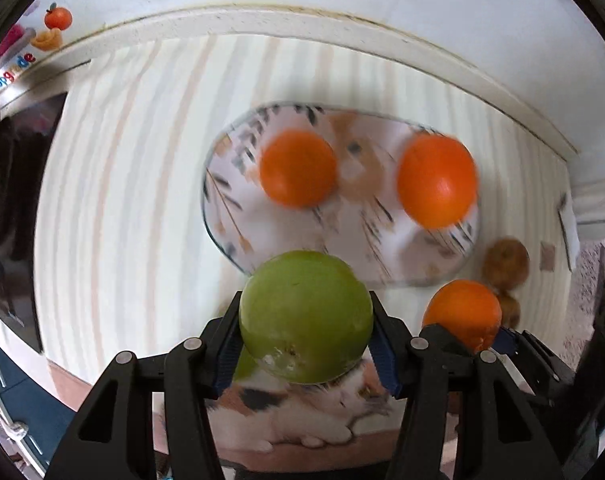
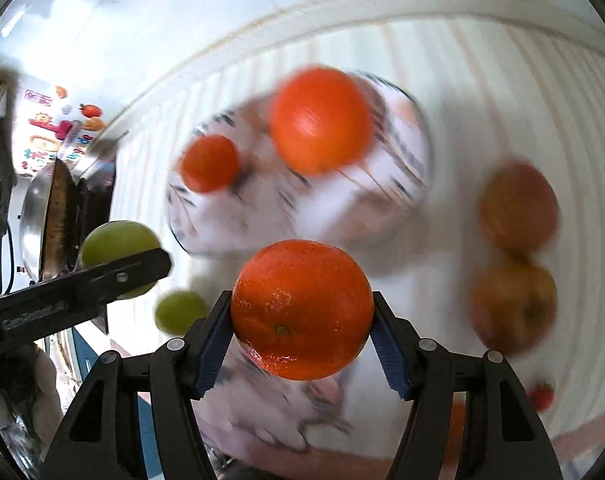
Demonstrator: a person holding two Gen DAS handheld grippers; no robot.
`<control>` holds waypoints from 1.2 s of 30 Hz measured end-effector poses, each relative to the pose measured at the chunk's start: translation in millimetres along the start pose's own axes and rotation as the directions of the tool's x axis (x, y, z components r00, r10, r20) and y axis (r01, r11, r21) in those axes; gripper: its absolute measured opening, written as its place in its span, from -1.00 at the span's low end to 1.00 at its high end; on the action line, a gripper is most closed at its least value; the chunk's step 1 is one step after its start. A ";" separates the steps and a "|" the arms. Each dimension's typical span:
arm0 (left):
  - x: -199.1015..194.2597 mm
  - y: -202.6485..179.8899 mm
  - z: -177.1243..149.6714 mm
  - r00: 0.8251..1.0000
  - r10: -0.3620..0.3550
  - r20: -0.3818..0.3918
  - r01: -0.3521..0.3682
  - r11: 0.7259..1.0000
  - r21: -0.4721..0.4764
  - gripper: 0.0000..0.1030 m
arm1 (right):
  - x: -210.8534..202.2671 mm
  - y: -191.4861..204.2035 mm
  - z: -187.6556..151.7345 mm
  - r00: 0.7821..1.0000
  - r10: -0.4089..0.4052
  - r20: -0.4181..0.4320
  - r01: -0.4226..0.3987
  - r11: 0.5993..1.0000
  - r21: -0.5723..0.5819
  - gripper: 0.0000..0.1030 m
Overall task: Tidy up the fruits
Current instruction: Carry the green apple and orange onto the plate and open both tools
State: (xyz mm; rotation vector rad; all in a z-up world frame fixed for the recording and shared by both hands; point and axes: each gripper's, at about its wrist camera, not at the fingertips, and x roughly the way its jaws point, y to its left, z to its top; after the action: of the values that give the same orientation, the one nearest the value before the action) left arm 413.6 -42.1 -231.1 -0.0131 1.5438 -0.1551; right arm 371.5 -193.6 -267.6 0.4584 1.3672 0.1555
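My left gripper [image 1: 306, 332] is shut on a green apple [image 1: 305, 316], held above the striped tablecloth just in front of a patterned plate [image 1: 230, 216]. Two oranges [image 1: 298, 167] [image 1: 437, 181] lie on that plate. My right gripper [image 2: 302, 320] is shut on an orange [image 2: 302, 309], also in front of the plate [image 2: 402, 160]; this orange shows in the left wrist view [image 1: 464, 312] to the right. In the right wrist view the left gripper [image 2: 102, 276] and its green apple [image 2: 116, 240] are at the left. Another green fruit [image 2: 179, 311] lies below.
Two brownish apples [image 2: 518, 208] [image 2: 514, 304] lie right of the plate, also visible in the left wrist view [image 1: 505, 260]. A small red fruit [image 2: 542, 396] sits near the front right. A metal pan [image 2: 42, 220] stands at the left. A cat picture [image 1: 302, 412] is printed at the cloth's front edge.
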 end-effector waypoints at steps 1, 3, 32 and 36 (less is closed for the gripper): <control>4.5 4.8 9.0 1.000 0.008 -0.012 -0.008 1.000 -0.007 0.03 | 6.7 8.9 10.0 1.000 0.001 -0.001 -0.001 1.000 -0.010 0.31; 10.4 13.7 23.5 0.999 0.016 -0.040 -0.016 1.000 -0.009 0.03 | 13.8 17.3 19.4 1.000 0.000 -0.009 0.000 1.000 -0.022 0.31; 51.2 47.7 52.1 0.987 -0.027 -0.158 0.012 0.995 -0.098 0.53 | 73.8 31.2 52.0 0.985 -0.061 -0.162 0.058 0.998 -0.018 0.44; 39.1 49.0 42.8 0.991 -0.034 -0.128 0.021 0.995 -0.102 0.58 | 52.8 25.5 48.5 0.987 -0.072 -0.140 0.070 0.997 -0.017 0.59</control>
State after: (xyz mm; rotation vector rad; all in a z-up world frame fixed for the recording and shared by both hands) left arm 461.5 -1.7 -274.0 -0.1054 1.6805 -0.1015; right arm 433.2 -162.1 -298.9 0.3938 1.5184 0.1393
